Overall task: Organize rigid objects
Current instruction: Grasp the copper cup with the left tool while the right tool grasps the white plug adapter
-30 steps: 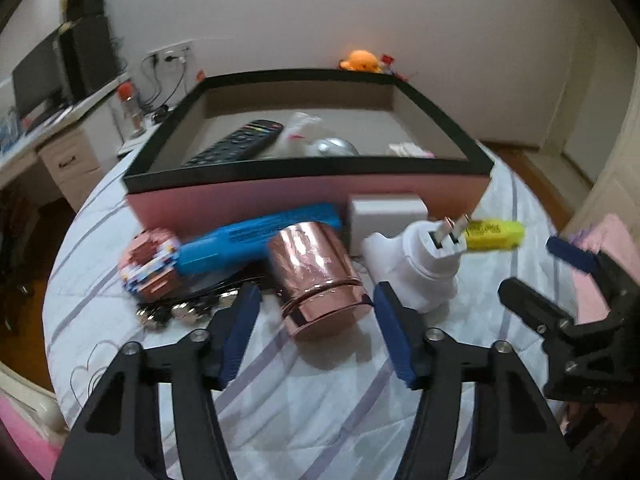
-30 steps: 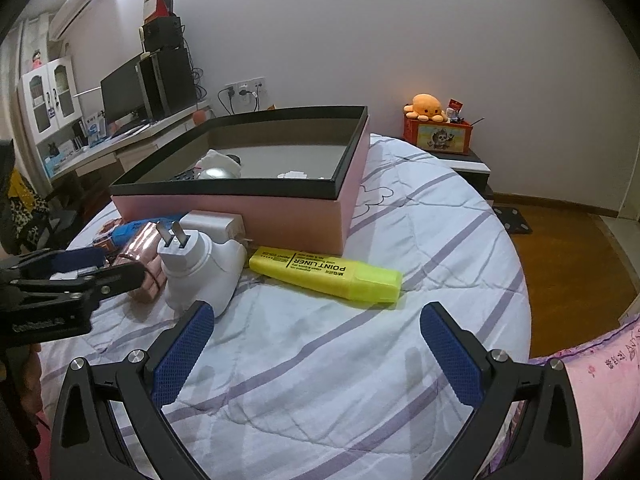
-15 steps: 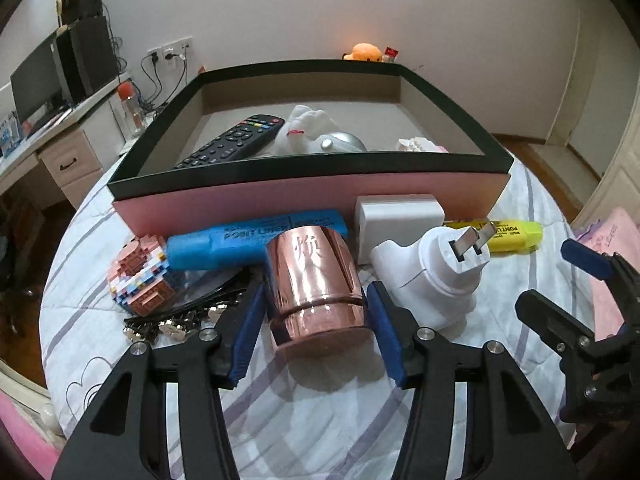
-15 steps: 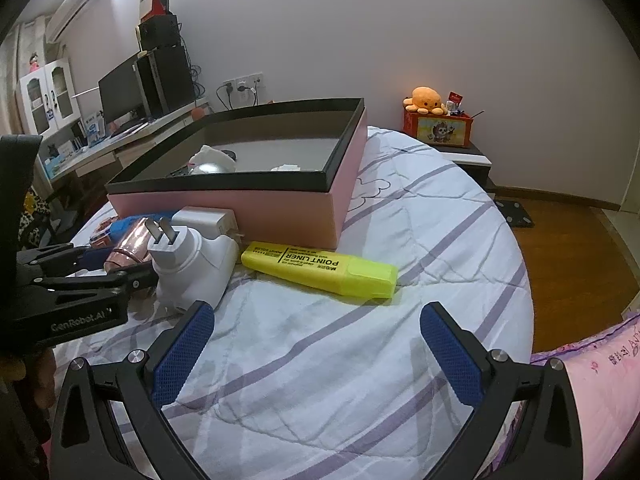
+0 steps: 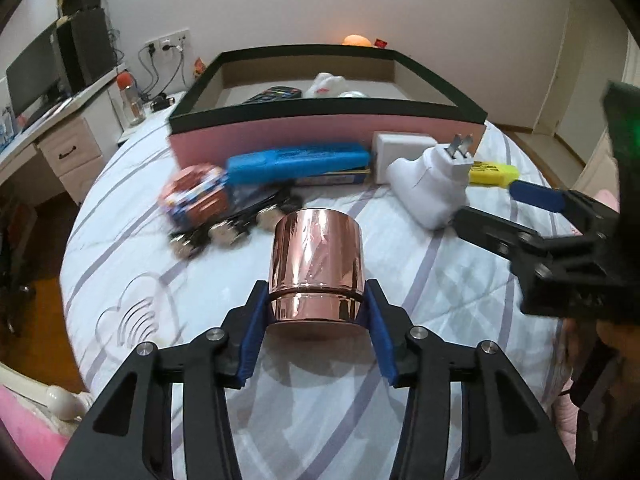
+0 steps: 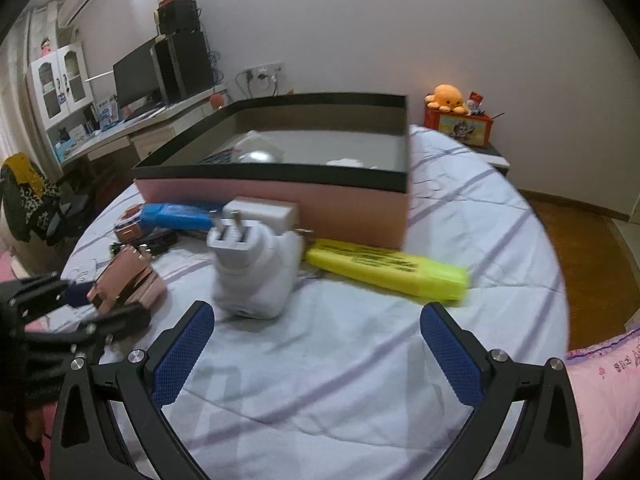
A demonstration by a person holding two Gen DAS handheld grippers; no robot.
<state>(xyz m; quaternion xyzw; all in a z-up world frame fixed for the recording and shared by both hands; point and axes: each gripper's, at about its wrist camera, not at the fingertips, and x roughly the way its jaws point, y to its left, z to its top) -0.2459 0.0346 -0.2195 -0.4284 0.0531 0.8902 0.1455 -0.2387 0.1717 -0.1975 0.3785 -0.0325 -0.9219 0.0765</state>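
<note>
My left gripper is shut on a rose-gold metal cup and holds it above the bed; the cup also shows in the right wrist view. My right gripper is open and empty, just in front of a white plug adapter. A yellow highlighter lies to the adapter's right. A pink box with a black rim stands behind, holding a remote and white items. A blue marker, a white charger and a brick toy lie along its front.
The things lie on a round bed with a striped white cover. A desk with a monitor stands at the left. An orange plush on a red box sits at the back right. Wooden floor lies beyond the bed's right edge.
My left gripper has closed on the cup, lifted it and pulled it back from the box. The right gripper has moved closer to the adapter and stays open.
</note>
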